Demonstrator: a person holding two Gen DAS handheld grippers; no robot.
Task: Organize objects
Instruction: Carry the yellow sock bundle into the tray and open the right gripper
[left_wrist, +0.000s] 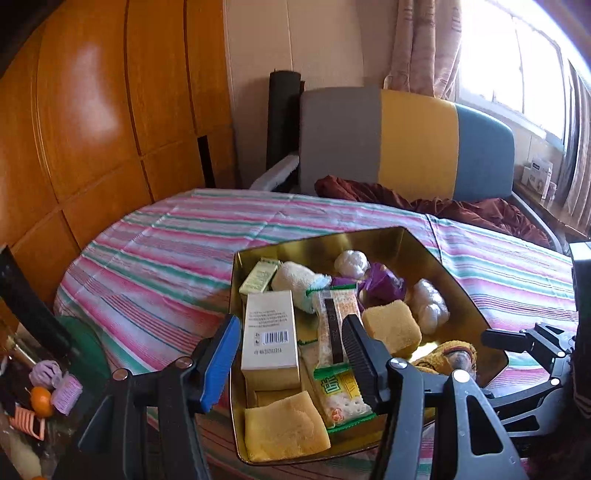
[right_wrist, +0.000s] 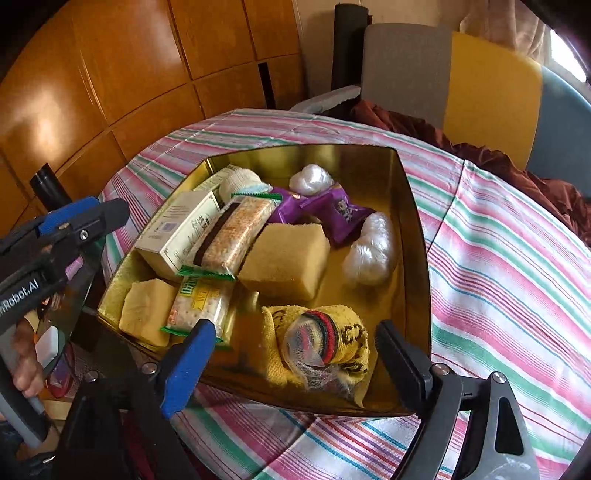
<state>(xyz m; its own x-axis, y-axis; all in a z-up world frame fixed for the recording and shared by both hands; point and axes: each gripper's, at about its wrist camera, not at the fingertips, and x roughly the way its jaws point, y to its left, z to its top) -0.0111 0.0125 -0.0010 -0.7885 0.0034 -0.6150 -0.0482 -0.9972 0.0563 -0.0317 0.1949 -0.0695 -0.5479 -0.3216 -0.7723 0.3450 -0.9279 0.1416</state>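
Note:
A gold tin (right_wrist: 303, 151) sits on the striped tablecloth and holds several items. Among them are a cream carton (right_wrist: 177, 229), cracker packets (right_wrist: 236, 229), a yellow sponge (right_wrist: 284, 258), purple sachets (right_wrist: 332, 210) and white wrapped balls (right_wrist: 369, 251). A rolled yellow towel with a bag of hair ties (right_wrist: 317, 343) lies in the near corner. My right gripper (right_wrist: 295, 326) straddles that roll, open, its pads off it. My left gripper (left_wrist: 290, 321) hovers open over the cream carton (left_wrist: 269, 332) and crackers, gripping nothing. It also shows at the tin's left edge (right_wrist: 99, 212).
The striped cloth (left_wrist: 166, 251) covers a round table. Behind it stands a grey, yellow and blue chair (left_wrist: 406, 140) with a maroon cloth (left_wrist: 461, 210). Wood panelling (left_wrist: 92, 129) lines the left. Hair curlers and an orange (left_wrist: 40, 400) lie low on the left. A hand (right_wrist: 22, 362) grips the left handle.

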